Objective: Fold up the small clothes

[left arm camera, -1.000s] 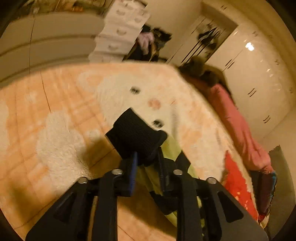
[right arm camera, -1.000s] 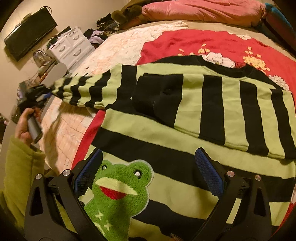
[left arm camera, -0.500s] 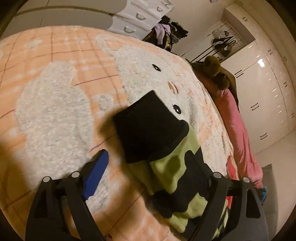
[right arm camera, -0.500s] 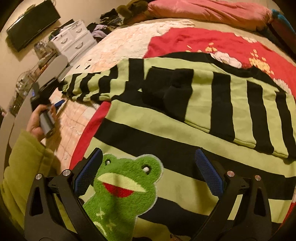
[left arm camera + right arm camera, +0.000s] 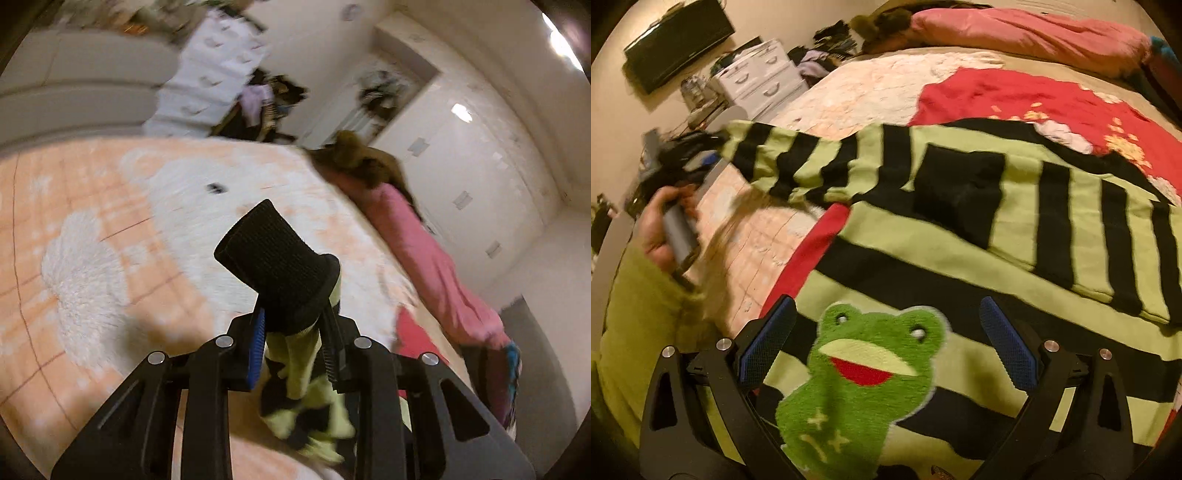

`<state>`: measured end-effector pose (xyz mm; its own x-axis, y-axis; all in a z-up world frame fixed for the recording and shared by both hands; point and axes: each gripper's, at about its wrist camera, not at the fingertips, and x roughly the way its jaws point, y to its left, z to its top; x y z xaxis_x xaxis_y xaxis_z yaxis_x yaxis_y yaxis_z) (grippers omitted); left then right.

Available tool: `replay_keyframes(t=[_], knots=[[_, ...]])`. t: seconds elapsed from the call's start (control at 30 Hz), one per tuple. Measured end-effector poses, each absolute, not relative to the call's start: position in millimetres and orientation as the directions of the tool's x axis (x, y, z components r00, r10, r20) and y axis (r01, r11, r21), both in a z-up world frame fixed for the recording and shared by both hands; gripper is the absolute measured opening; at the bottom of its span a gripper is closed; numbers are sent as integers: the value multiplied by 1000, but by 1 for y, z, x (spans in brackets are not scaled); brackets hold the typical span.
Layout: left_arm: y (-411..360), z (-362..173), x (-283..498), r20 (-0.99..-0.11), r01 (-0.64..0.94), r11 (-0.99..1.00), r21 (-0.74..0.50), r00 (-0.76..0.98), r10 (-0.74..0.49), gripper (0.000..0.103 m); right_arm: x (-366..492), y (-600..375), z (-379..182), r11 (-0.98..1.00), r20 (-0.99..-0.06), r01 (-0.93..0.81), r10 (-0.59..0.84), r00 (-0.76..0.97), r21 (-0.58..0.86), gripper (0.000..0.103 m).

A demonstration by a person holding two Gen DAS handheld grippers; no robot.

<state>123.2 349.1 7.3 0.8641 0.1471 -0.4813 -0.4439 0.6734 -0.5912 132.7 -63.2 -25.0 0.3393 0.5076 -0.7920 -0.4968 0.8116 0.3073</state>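
A bedroom, warm light: white drawers (image 5: 759, 79) and a dark screen (image 5: 677, 42) on the far wall, and under me a bed with a peach blanket (image 5: 92, 229). On the blanket lies a red cloth (image 5: 1015, 98), and a pink quilt (image 5: 1030, 35) runs along the far edge.

The sweater (image 5: 960, 258), green with black stripes, is spread flat over the red cloth, with a plush frog patch (image 5: 864, 373) right in front of my right claw. One sleeve is already folded across the body, its black cuff resting on the chest.

My right claw (image 5: 886, 341) hangs over the frog patch with its blue pads (image 5: 1006, 350) spread wide, nothing between them, not gripping the knit.

Over on the left, the other sleeve (image 5: 798, 162) stretches out off the body, lifted clear of the blanket. My left claw (image 5: 293, 330) has it: the jaws are closing, pinched tight on the fabric just behind the black cuff (image 5: 277, 262), which sticks out past the tips. The striped part bunches below, between the arms of the claw. From the right camera I see my left hand (image 5: 665, 225) wrapped around the handle, green cuff at the wrist, everything there smeared by blur.
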Motion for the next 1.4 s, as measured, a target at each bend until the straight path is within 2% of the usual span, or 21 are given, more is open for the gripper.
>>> replay_keyframes(t=[0.2, 0.37, 0.57, 0.8, 0.83, 0.9, 0.93, 0.97, 1.07, 1.2, 1.3, 1.4], knots=[[255, 46, 136, -461, -280, 763, -583, 887, -27, 26, 154, -128, -15, 885, -771, -347, 449, 452, 312, 94], [153, 52, 160, -498, -139, 841, -523, 850, -170, 26, 168, -200, -4, 921, -742, -174, 386, 548, 350, 94], [25, 31, 191, -574, 39, 895, -444, 755, -317, 26, 175, -279, -1, 916, -718, -4, 316, 621, 400, 94], [-25, -31, 218, -697, 41, 899, -436, 617, -366, 27, 176, -326, -14, 894, -719, 92, 288, 632, 439, 94], [-28, -38, 220, -710, 32, 896, -443, 598, -372, 29, 177, -327, -17, 891, -722, 97, 292, 628, 444, 94], [-33, -46, 223, -722, 24, 882, -471, 563, -401, 40, 177, -327, -22, 884, -724, 97, 307, 618, 457, 94], [-37, -49, 221, -717, 41, 866, -499, 541, -439, 56, 178, -327, -25, 880, -725, 93, 319, 610, 466, 94], [-41, -51, 220, -697, 86, 832, -548, 502, -512, 65, 178, -325, -26, 879, -726, 90, 326, 606, 469, 94], [-45, -43, 212, -643, 164, 773, -612, 465, -608, 71, 180, -322, -29, 874, -723, 64, 354, 593, 481, 94], [-8, -15, 197, -598, 167, 790, -589, 567, -566, 71, 180, -319, -28, 867, -713, 37, 383, 588, 497, 94], [33, -6, 193, -667, 49, 887, -459, 640, -381, 70, 180, -305, -27, 871, -709, -25, 415, 571, 490, 94], [71, -12, 190, -696, -45, 911, -409, 662, -280, 70, 180, -285, -26, 867, -701, -124, 467, 538, 483, 94]])
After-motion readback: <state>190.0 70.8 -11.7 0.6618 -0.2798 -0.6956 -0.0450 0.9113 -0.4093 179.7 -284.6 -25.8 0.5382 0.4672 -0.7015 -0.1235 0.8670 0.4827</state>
